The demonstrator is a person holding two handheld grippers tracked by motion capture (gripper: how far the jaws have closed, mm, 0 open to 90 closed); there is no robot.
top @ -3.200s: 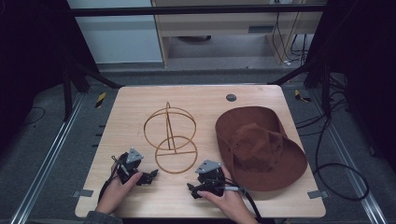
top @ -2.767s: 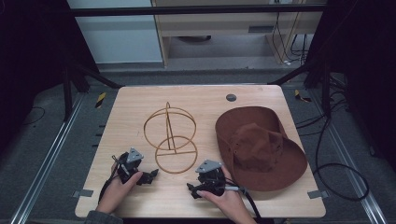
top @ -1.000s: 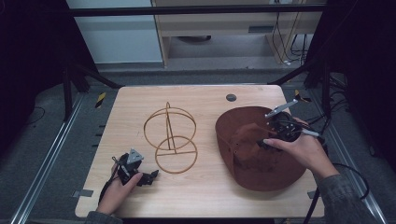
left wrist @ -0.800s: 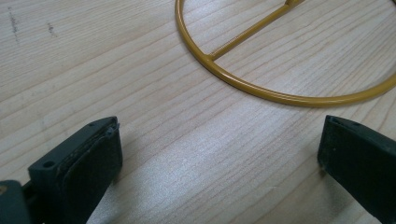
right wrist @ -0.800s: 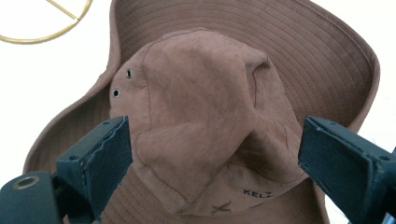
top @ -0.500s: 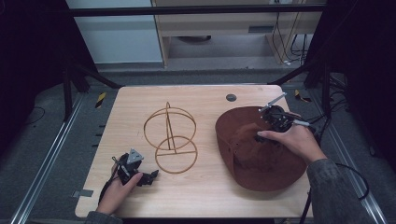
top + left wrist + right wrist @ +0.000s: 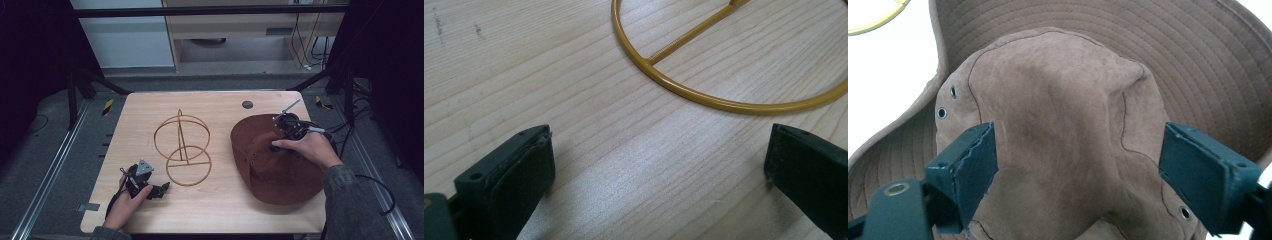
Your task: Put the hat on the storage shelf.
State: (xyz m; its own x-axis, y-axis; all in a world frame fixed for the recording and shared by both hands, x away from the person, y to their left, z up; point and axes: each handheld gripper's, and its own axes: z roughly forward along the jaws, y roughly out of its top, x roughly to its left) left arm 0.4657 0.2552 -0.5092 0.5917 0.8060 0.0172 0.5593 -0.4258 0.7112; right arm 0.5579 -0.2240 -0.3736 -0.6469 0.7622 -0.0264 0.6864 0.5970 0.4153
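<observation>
On the right of the pale wooden worktop (image 7: 215,107) lies the brown suede wide-brimmed hat (image 7: 280,165), its crown under the right gripper (image 7: 1078,170), whose jaws have just been closing yet stand apart, astride the crown without pressing. A shallow pinch could slip off the soft suede. The left gripper (image 7: 659,165), jaws apart, rests near the gold wire hat stand (image 7: 182,145), centre-left.

Brown suede wide-brimmed hat (image 7: 280,165), crown-up on table's right
</observation>
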